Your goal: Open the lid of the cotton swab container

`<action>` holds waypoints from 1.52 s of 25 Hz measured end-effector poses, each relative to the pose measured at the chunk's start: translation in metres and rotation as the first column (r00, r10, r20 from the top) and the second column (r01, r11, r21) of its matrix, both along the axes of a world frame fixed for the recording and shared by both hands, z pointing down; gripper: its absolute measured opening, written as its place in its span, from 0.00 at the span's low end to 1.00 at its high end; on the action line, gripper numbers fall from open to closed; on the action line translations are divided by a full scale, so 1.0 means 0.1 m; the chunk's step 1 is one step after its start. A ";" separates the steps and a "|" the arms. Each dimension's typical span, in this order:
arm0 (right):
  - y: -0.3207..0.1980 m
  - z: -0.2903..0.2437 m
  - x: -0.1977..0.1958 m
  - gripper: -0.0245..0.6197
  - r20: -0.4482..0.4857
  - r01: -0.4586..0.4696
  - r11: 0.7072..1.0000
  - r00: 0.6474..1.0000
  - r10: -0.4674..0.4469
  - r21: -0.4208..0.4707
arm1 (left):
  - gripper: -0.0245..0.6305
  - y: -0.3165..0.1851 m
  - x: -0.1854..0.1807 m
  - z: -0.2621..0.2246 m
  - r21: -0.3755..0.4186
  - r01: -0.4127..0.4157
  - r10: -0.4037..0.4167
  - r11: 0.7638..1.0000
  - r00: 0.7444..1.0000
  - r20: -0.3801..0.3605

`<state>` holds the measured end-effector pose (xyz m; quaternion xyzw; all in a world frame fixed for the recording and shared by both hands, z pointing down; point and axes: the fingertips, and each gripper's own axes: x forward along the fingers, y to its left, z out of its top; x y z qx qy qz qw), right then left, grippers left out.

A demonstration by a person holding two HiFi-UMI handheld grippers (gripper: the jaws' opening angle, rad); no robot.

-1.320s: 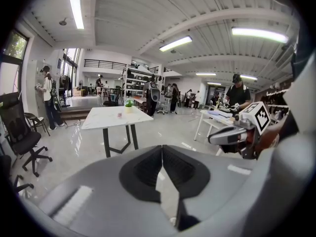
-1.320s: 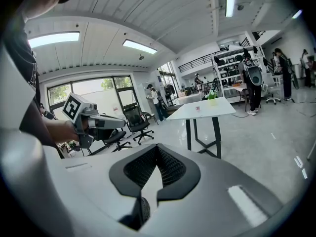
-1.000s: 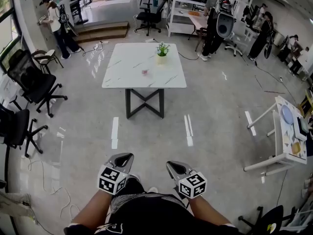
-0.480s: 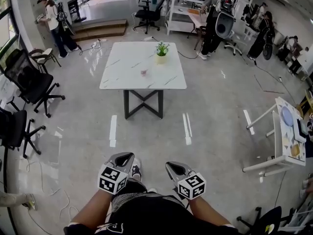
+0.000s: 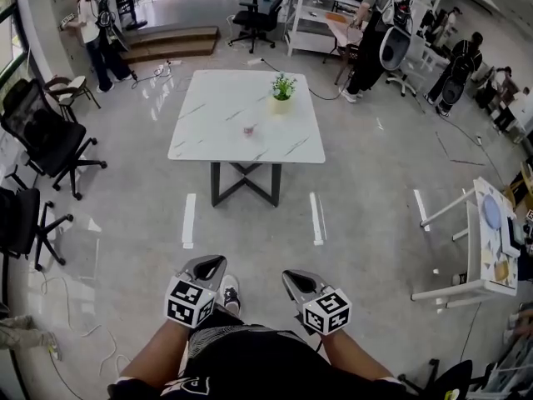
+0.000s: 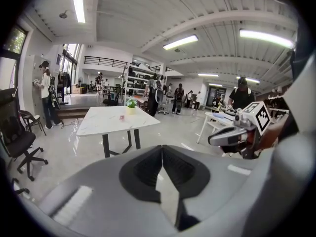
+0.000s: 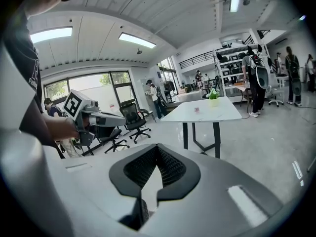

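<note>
The cotton swab container (image 5: 248, 129) is a tiny pink-topped thing standing far ahead, near the middle of a white marble-look table (image 5: 208, 140). It also shows as a small speck, the container (image 6: 122, 116) in the left gripper view and the container (image 7: 197, 109) in the right gripper view. My left gripper (image 5: 210, 265) and right gripper (image 5: 293, 278) are held low in front of my body, well short of the table. Both are shut with nothing in them. The left gripper (image 6: 161, 147) has its jaws together at the tips, and so has the right gripper (image 7: 157, 146).
A potted plant (image 5: 282, 87) stands at the table's far edge. Black office chairs (image 5: 46, 140) line the left side. A white side table (image 5: 487, 248) with dishes is at the right. White tape marks (image 5: 188, 220) lie on the floor ahead. People stand at the back.
The view has advanced a little toward the table. A shoe has come into sight between the grippers. Both grippers stay shut and level.
</note>
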<state>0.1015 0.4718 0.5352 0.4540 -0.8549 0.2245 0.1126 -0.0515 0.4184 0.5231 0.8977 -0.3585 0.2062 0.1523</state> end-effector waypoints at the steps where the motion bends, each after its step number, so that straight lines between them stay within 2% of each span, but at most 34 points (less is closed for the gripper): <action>1: -0.11 -0.02 -0.01 0.04 -0.004 0.002 1.000 1.000 -0.002 0.003 | 0.13 -0.11 0.00 -0.02 0.005 0.000 0.000 1.000 1.000 -0.004; 10: -1.00 -0.21 -0.18 0.04 -0.024 -0.009 1.000 1.000 0.009 0.014 | 0.13 -1.01 -0.09 -0.26 0.053 -0.033 0.034 0.998 0.999 -0.018; 23: -2.06 -0.18 -0.52 0.04 -0.047 -0.062 0.998 0.997 0.063 0.018 | 0.13 -2.18 -0.42 -0.22 0.063 -0.080 0.082 0.995 0.996 -0.028; 38: -2.55 -0.12 -0.56 0.04 -0.083 -0.102 0.995 0.991 0.100 -0.013 | 0.13 -2.75 -0.41 -0.13 0.042 -0.139 0.141 0.989 0.989 -0.047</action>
